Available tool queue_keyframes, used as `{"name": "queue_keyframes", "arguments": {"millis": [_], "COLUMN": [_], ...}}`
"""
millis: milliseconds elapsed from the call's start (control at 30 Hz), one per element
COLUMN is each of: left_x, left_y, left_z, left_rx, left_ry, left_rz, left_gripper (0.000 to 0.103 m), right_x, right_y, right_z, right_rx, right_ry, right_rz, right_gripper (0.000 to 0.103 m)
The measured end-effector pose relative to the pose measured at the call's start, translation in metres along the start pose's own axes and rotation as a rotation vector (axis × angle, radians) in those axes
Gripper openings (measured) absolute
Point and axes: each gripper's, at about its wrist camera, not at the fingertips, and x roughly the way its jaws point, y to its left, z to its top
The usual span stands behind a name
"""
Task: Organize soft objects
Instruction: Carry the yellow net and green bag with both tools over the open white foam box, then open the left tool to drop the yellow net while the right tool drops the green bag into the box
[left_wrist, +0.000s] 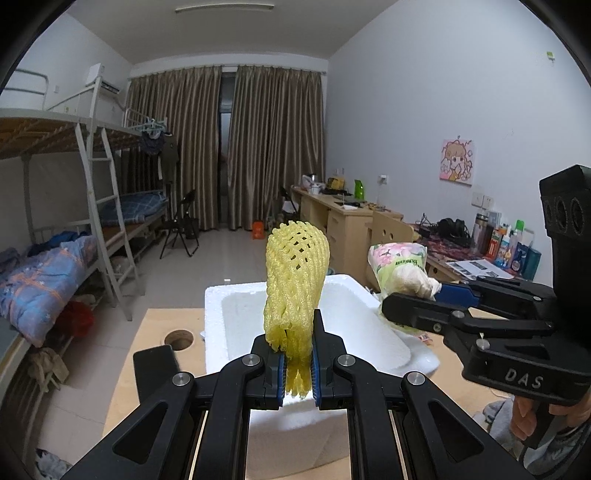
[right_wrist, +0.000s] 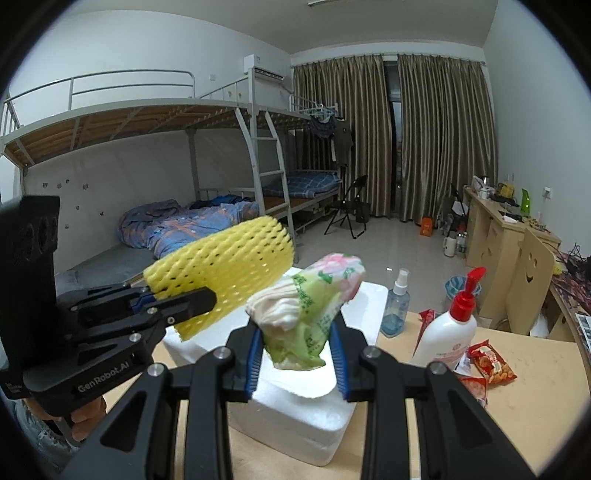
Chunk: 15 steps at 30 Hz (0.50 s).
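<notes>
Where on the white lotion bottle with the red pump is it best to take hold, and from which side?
Grip the white lotion bottle across its wide body, below the red pump. It stands upright, so come level from the near side with the right tool, which must first release its tissue pack.

A shared dormitory bedroom: grey metal bunk beds (right_wrist: 155, 122) with a ladder (left_wrist: 107, 206) and a rumpled blue patterned quilt (right_wrist: 192, 225) line one wall, long brown curtains (left_wrist: 229, 147) cover the far end, and pale wooden desks (left_wrist: 332, 210) cluttered with bottles stand opposite.
</notes>
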Motion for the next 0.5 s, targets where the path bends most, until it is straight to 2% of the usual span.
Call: {"name": "queue_keyframes", "arguments": {"millis": [333, 500], "left_x": [0.037, 0.045], "left_y": [0.007, 0.011], "left_z": [0.001, 0.002], "left_rx": [-0.005, -0.004], "left_ry": [0.077, 0.085], "left_rz": [-0.036, -0.039], "left_gripper": [0.011, 0.011], "right_x": [0.010, 0.011], "right_y": [0.001, -0.002], "right_z": [0.002, 0.004], "right_rx": [-0.014, -0.005], "right_ry": [0.027, 0.029], "right_rz": [-0.008, -0.013], "right_gripper": [0.037, 0.037]}}
